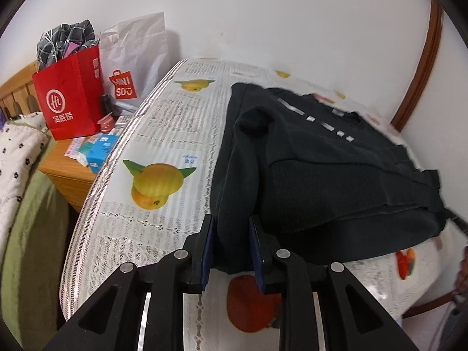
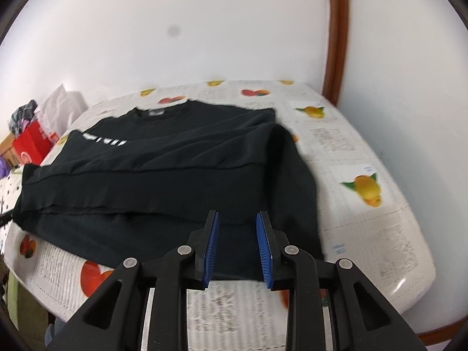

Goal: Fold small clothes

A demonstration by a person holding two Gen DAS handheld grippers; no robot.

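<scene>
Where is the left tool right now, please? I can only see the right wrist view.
Observer: The left tool is at the near left edge of the black sweatshirt, with a fold of the cloth between its pads. I cannot tell whether they pinch it.
Operator: Thank you. Is anything standing beside the table on that side?
Observer: Yes, a wooden nightstand stands against the edge of the table, and a blue carton lies on it, just in front of the red bag.
</scene>
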